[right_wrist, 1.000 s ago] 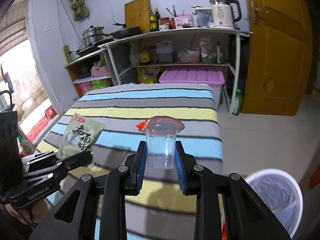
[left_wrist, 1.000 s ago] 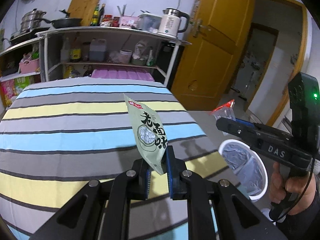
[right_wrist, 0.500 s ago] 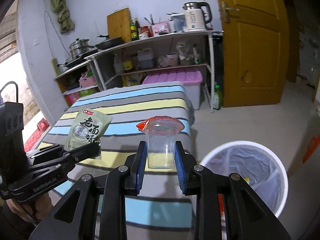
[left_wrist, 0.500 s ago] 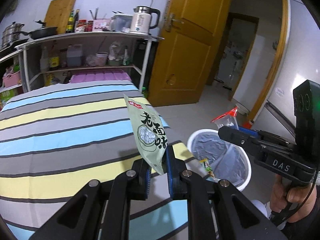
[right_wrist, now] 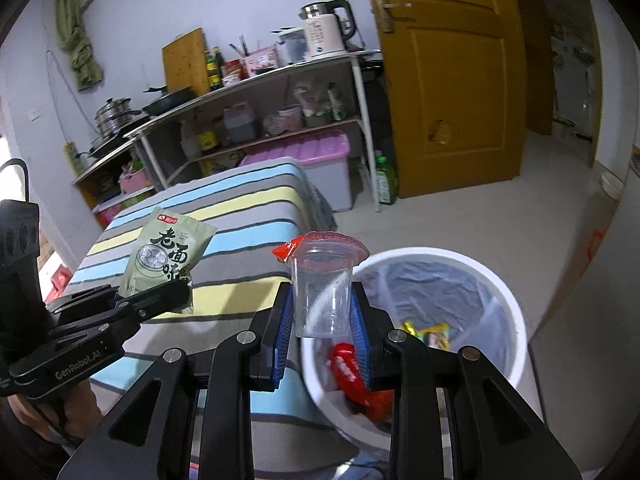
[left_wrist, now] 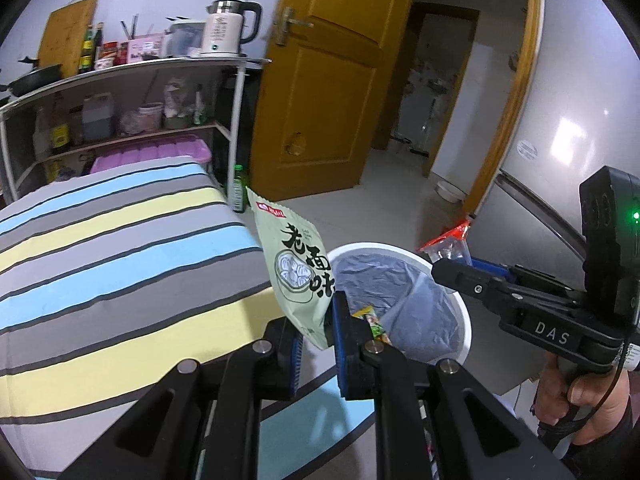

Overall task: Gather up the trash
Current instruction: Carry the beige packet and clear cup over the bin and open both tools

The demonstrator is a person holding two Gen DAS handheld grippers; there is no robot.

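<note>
Two handheld grippers each carry a piece of trash near a white bin [right_wrist: 516,320] lined with a grey bag. The left gripper [left_wrist: 318,342] is nearly closed, pinching the lower corner of a green snack packet [left_wrist: 296,276], which stands tilted above the near right edge of the striped table [left_wrist: 120,264]. The right gripper [right_wrist: 322,340] is partly open, its blue pads clamped on the sides of a clear plastic cup [right_wrist: 322,292] with a peeled red lid, upright over the bin's left rim. Wrappers [right_wrist: 352,376] lie inside the bin. A hand [left_wrist: 584,396] grips the right gripper's handle.
</note>
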